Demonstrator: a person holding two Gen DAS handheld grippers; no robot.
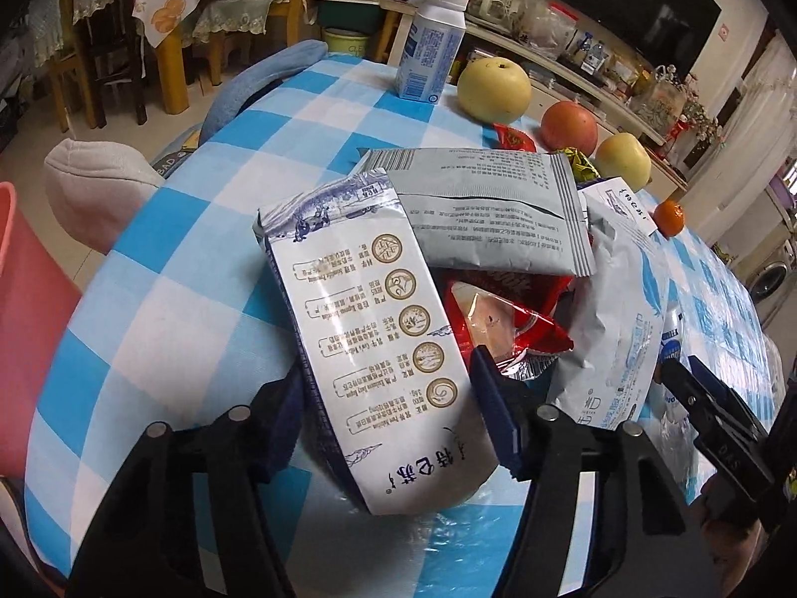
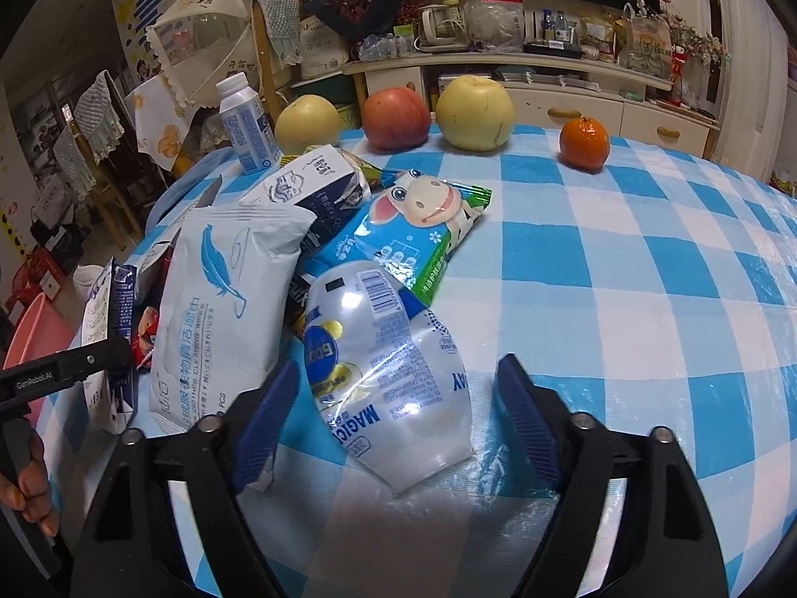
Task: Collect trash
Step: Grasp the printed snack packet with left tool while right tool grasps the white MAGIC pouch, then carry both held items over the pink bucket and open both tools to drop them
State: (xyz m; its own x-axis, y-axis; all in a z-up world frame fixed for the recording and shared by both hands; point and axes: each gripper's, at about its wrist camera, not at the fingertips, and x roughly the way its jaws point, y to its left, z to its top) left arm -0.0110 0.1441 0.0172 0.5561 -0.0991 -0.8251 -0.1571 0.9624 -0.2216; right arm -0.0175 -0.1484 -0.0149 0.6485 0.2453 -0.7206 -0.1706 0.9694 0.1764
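A: What does the left wrist view give us?

B: The left gripper [image 1: 393, 408] sits around a white milk carton [image 1: 368, 319] printed with round gold badges, lying flat on the blue-and-white checked tablecloth [image 1: 189, 259]. Both blue fingers [image 1: 493, 413] stand right at the carton's edges, one either side. I cannot tell whether the pads actually press on it.

A: And behind the carton?

B: A grey packet [image 1: 498, 209] lying printed-side up, a torn red wrapper [image 1: 503, 319] and a white wipes pack [image 1: 622, 309]. Only this view shows the grey packet's full back and the red wrapper clearly.

A: What does the right wrist view add?

B: The right gripper [image 2: 393, 398] straddles a clear plastic pouch [image 2: 393, 364] with blue print. The left finger lies close against the pouch's edge; the right one stands apart from it with bare cloth between, so the fingers are spread and not gripping. A blue cow-face packet [image 2: 413, 219] overlaps the pouch's far end; this view alone shows it.

A: Anything shared?

B: The wipes pack with its feather mark, a small white bottle [image 2: 244, 124], two pale pears [image 2: 475, 112], a red apple [image 2: 396, 117] and a mandarin [image 2: 584, 143] along the far edge. The right view also catches the left gripper at its left edge with a person's hand [image 2: 30, 478] holding it, and a pink bin [image 2: 35, 334] beside the table.
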